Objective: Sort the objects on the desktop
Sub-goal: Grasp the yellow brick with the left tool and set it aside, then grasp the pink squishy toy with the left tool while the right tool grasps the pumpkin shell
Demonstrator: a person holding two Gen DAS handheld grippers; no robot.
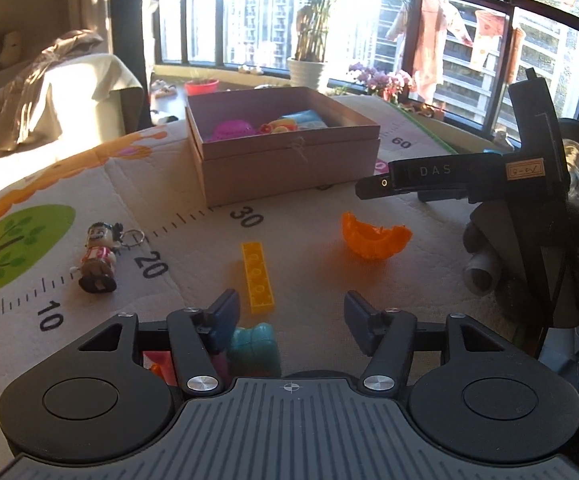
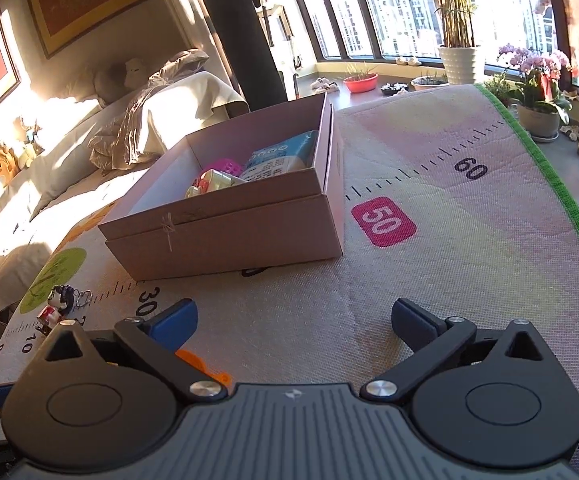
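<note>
My left gripper (image 1: 291,312) is open over the mat, with nothing between its pads. Just ahead of it lies a yellow brick (image 1: 256,278), and a teal block (image 1: 255,344) sits low beside the left finger. An orange shell piece (image 1: 373,240) lies further right. A doll keychain (image 1: 97,258) lies to the left. The cardboard box (image 1: 289,168) behind holds a magenta ball (image 1: 229,130) and a blue packet (image 1: 303,117). My right gripper (image 2: 295,316) stands wide open over bare mat in front of the box (image 2: 225,236), holding nothing. The orange piece (image 2: 197,360) peeks out by its left finger.
The printed ruler mat (image 2: 469,240) has a green edge (image 2: 561,200) on the right. A hand (image 1: 485,264) holds the right gripper (image 1: 373,188) at the right of the left wrist view. Small pink and orange items (image 1: 161,362) lie under my left gripper. A sofa (image 2: 101,128) and potted plants stand beyond.
</note>
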